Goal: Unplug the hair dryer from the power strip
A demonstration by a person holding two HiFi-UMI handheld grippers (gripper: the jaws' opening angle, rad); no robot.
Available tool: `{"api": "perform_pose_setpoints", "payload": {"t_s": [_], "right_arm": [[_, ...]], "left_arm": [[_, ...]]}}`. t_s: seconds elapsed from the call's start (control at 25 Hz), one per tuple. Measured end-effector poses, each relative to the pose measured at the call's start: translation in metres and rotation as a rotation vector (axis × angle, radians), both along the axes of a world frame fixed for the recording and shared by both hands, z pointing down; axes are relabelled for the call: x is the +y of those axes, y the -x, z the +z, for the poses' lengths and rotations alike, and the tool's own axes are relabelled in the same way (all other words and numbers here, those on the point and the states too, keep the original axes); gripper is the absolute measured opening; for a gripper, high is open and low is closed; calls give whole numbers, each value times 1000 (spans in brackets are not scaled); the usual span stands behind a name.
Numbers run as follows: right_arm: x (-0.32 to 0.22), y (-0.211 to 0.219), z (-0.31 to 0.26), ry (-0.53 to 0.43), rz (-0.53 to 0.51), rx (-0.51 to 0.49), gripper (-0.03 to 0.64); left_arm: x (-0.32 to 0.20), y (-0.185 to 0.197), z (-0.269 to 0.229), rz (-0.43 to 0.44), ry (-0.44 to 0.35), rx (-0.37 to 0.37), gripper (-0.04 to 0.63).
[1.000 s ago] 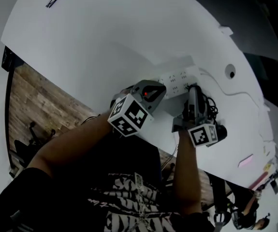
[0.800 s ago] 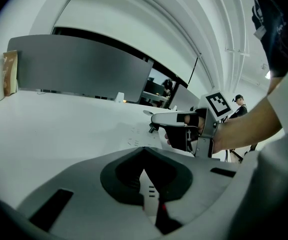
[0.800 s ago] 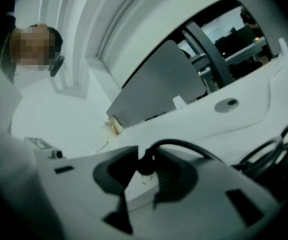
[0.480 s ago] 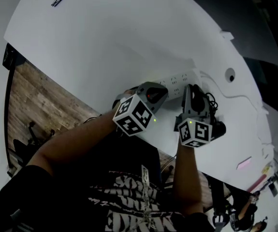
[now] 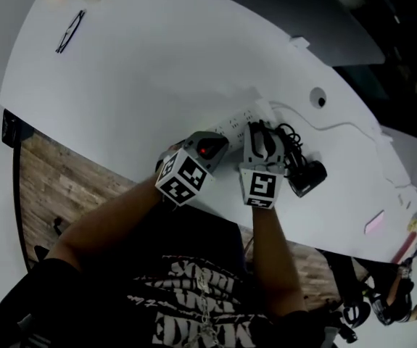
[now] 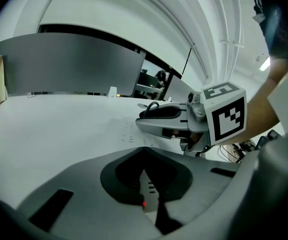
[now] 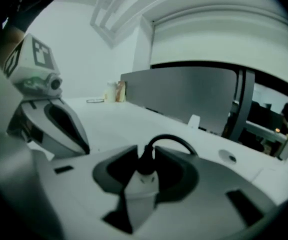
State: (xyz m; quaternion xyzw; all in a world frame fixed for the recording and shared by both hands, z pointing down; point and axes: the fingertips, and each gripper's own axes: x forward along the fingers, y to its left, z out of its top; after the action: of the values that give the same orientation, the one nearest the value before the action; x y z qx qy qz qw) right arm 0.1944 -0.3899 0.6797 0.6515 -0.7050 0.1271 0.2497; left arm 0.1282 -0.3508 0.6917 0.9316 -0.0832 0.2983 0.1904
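Fingers (image 6: 88, 179) of left gripper (image 6: 145, 169) clamp strip (image 6: 150, 191); right gripper (image 7: 145, 156) fingers, just eased wider, pinch plug (image 7: 141, 184), seemingly still seated; pull remains.

Beyond the power strip (image 5: 241, 119) the counter (image 5: 143, 71) lies open up to the eyeglasses (image 5: 70, 31). Near it, left tool (image 5: 215, 140) and right tool (image 5: 259, 130) crowd together; plug (image 7: 142, 179), coiled cord (image 5: 289, 138) and hair dryer (image 5: 306, 178) block the right.

A broad white curved counter (image 5: 143, 71) is seen carrying it all. A long white power strip (image 5: 238, 119) is laid near the front edge. A black hair dryer (image 5: 307, 178) and its tangled black cord (image 5: 289, 138) are rested just beside it. Thin-framed spectacles (image 5: 69, 32) are spotted far off, and a small flat pink object (image 5: 376, 223) towards the right end.
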Motion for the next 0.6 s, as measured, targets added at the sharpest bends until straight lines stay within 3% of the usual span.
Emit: {"api": "perform_pose_setpoints", "payload": {"t_s": [0.28, 0.48, 0.6], "right_arm": [[-1, 3, 7, 41, -48, 89, 130], [12, 5, 20, 112, -26, -147, 160], [22, 8, 21, 134, -70, -202, 207]], "left_arm": [[1, 0, 9, 5, 8, -40, 28], [-1, -2, 9, -13, 14, -75, 28], [-3, -2, 10, -24, 4, -98, 28]]}}
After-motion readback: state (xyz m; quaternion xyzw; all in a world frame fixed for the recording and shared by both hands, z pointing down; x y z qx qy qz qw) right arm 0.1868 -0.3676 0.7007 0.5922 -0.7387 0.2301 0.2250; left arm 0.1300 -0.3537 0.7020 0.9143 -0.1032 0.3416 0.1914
